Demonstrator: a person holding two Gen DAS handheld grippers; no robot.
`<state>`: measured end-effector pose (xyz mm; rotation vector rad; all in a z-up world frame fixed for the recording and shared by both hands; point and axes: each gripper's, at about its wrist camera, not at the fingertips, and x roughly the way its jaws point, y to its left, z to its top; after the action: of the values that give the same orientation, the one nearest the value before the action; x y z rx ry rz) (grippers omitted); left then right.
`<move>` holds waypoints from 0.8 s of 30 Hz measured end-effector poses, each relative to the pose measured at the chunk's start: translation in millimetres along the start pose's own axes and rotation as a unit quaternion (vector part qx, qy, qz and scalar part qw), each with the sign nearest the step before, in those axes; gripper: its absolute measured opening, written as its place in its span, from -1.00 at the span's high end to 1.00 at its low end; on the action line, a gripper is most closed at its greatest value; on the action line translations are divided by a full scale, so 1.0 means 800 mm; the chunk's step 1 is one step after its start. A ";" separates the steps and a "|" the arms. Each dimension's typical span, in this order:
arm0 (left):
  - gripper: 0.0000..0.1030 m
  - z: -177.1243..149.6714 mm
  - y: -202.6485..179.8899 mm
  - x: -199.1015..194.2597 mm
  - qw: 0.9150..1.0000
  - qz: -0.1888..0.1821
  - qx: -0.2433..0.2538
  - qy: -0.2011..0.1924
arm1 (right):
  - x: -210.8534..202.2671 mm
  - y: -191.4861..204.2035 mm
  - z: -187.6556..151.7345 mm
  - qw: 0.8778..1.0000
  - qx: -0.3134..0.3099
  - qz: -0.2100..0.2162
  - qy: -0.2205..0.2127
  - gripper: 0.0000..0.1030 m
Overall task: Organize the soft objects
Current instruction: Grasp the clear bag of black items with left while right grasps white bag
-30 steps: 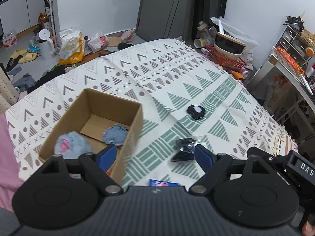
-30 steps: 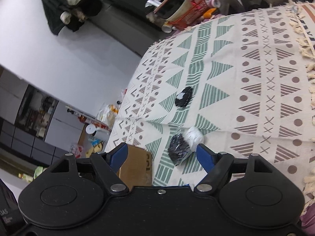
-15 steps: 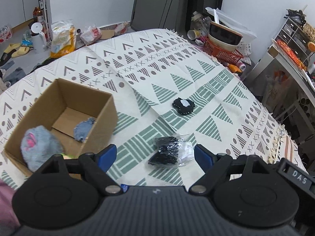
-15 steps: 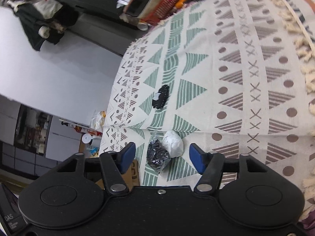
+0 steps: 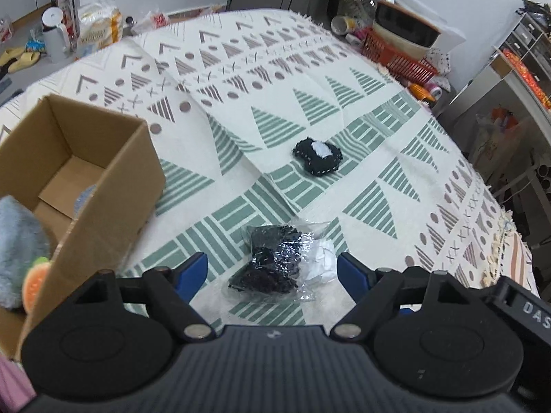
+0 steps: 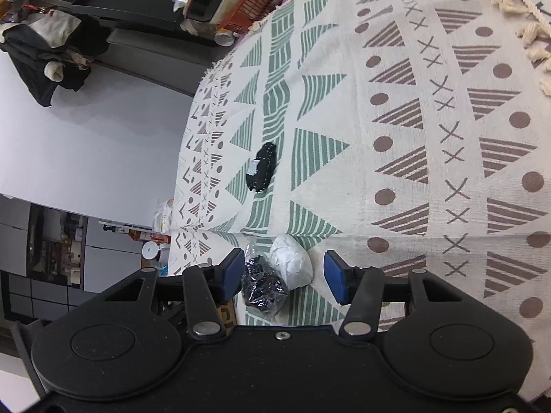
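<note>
The clear plastic bag of black and white soft pieces [image 5: 279,260] lay on the worktop's cream cloth with green and brown triangle print [image 5: 310,110], and everything else is placed from it. The left claw [image 5: 272,275] hung over it, released, its blue pads wide apart with the bag lying between them — neither pad touching the plastic. The right claw [image 6: 281,277] was likewise released around the same bag [image 6: 275,275]; its left pad [image 6: 232,272] sat just beside the bag's black half, whether in contact I cannot tell, while the other pad stood clear of the white half. Beyond the bag, well apart from it, rested a small black stitched fabric pad with a white patch [image 5: 317,156], flat on the cloth. To the bag's left stood an open brown cardboard box [image 5: 103,186], holding a fluffy grey-blue plush toy [image 5: 17,251] against its near corner. Far past the bag, at the cloth's back edge, sat a red plastic basket [image 5: 396,55].
</note>
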<state>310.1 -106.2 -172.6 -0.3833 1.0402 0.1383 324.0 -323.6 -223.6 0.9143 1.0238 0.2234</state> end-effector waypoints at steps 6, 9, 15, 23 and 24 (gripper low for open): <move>-0.59 0.004 0.003 0.032 1.000 -0.001 -0.007 0.016 | 0.029 -0.007 0.001 1.000 0.012 -0.008 0.018 0.04; -0.57 0.006 0.007 0.045 1.000 -0.002 -0.011 0.020 | 0.037 -0.007 0.002 1.000 0.014 -0.007 0.021 0.04; 0.01 0.010 0.021 0.067 0.999 -0.017 -0.030 0.039 | 0.048 -0.009 -0.001 1.000 0.015 -0.010 0.025 0.05; 0.22 0.018 0.035 0.070 0.998 -0.033 -0.043 0.044 | 0.068 0.006 -0.006 0.999 -0.004 -0.020 0.034 0.05; 0.26 0.019 0.036 0.070 0.997 -0.034 -0.044 0.046 | 0.070 0.007 -0.007 0.999 -0.005 -0.021 0.034 0.05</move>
<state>342.4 -77.3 -221.1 -0.5075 1.1124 0.1058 351.0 -285.9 -256.2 0.8789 1.1030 0.2251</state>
